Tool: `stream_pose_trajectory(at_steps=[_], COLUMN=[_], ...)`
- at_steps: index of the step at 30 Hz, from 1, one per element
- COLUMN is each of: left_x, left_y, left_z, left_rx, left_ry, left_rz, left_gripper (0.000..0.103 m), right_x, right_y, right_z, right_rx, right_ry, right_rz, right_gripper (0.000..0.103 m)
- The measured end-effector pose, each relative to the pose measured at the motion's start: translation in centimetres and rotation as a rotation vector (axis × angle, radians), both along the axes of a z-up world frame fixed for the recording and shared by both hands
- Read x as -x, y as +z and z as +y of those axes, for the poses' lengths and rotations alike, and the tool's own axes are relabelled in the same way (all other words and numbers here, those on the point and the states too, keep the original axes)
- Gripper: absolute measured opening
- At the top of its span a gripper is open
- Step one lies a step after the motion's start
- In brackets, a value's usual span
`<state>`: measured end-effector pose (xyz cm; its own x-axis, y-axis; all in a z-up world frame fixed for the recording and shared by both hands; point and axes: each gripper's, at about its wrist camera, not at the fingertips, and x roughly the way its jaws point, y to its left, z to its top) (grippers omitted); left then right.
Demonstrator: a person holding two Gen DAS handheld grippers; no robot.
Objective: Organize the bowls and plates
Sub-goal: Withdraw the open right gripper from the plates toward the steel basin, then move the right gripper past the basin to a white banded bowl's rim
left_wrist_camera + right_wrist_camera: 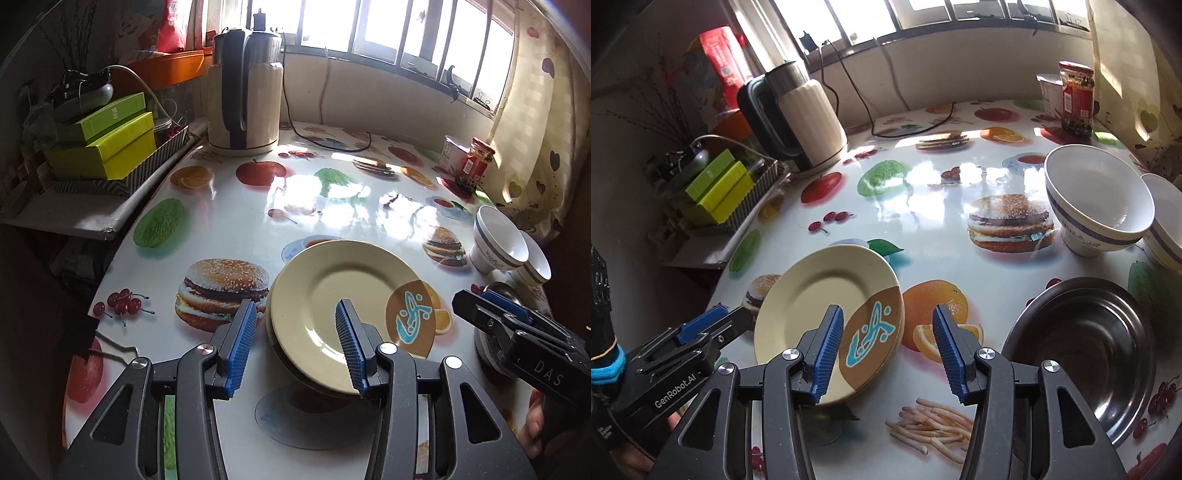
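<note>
We are looking across a round desk (229, 206) printed with fruit and burgers; at the far left, green boxes (107, 147) are sitting in a striped tray (155, 162) on a side shelf, and a cream kettle (245, 96) is standing behind them near the window; moving right, our left gripper (295, 343) is hovering with its blue pads spread, pinching nothing, while the stack of cream plates (332, 295) is lying partly between and beyond them, its near edge tilted up off the desk; the top plate is showing a brown patch with a blue mark; next, our right gripper (888, 354) is standing spread as well, empty, with the plates' right edge by its left finger (827, 354) and a printed orange between the pads; further right, a steel bowl (1082, 347) is resting at the near edge; behind it, two white bowls (1104, 199) with blue bands are standing side by side, touching; a red-labelled jar (1076, 96) is standing far back by the curtain.
</note>
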<state>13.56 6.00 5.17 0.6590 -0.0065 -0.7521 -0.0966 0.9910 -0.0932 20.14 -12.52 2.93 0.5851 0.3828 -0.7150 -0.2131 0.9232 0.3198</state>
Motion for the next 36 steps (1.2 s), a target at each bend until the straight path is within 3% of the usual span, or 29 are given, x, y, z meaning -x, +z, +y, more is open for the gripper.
stream_pose_trajectory(at_steps=[9, 23, 36], left_x=[2.2, 2.6, -1.0], left_y=[1.5, 1.2, -1.4], left_z=[-3.8, -9.5, -14.8], left_rx=[-0.016, -0.054, -0.040], left_ry=[-0.092, -0.218, -0.334], left_rz=[-0.056, -0.076, 0.021], left_gripper=[0.046, 0.046, 0.046], right_x=[4.2, 8.1, 7.8], right_y=[2.5, 2.1, -0.9], right_z=[-3.4, -10.2, -15.8], right_rx=[0.052, 0.096, 0.123], right_ry=[-0.081, -0.248, -0.351], right_rz=[-0.082, -0.092, -0.032], right_gripper=[0.062, 0.064, 0.064])
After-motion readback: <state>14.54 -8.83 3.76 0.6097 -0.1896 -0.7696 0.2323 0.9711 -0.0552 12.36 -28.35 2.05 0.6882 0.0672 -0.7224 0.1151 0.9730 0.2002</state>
